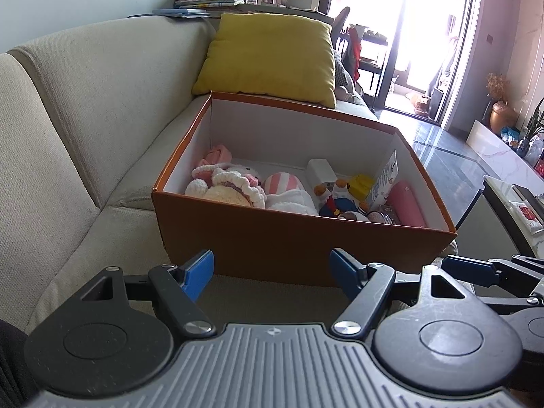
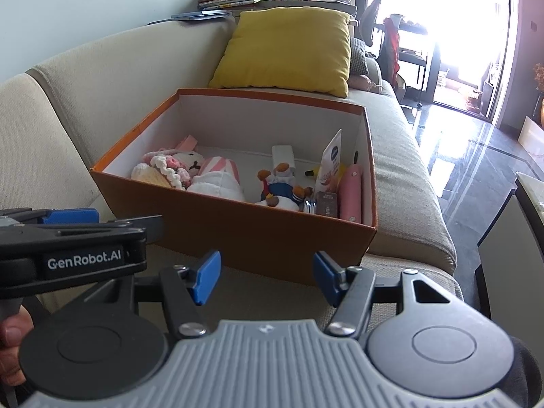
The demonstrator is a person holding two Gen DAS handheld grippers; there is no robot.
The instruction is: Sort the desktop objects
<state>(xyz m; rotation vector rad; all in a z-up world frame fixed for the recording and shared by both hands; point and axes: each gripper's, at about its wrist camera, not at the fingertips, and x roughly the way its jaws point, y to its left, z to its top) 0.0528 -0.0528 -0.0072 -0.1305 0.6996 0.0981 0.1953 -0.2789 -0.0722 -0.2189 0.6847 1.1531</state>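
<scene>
Sitting on the beige sofa point(image 1: 85, 142), the orange box point(image 1: 299, 248) is serving as the landmark here, its white inside open to both cameras. Lying inside it toward its left end are a crocheted pink-and-white doll point(image 2: 166, 168) and, just beside that, a pink-striped plush point(image 2: 217, 178). A small sailor duck figure point(image 2: 280, 187) is lying near the box's middle, with a white rectangular block point(image 2: 283, 156) behind it. Against the box's right wall a pink tube-shaped case point(image 2: 353, 192) is lying lengthwise, a white cream tube point(image 2: 331, 163) is leaning just beside it, and a small yellow object point(image 1: 361, 185) is showing near them. Behind the box, a yellow cushion point(image 1: 268, 54) is leaning on the sofa back.

Both tools are hovering in front of the box's near wall, apart from it. The left gripper point(image 1: 272, 273) is holding its blue pads wide apart with nothing between them, and the right gripper point(image 2: 267, 277) is likewise standing with jaws apart and empty.
</scene>
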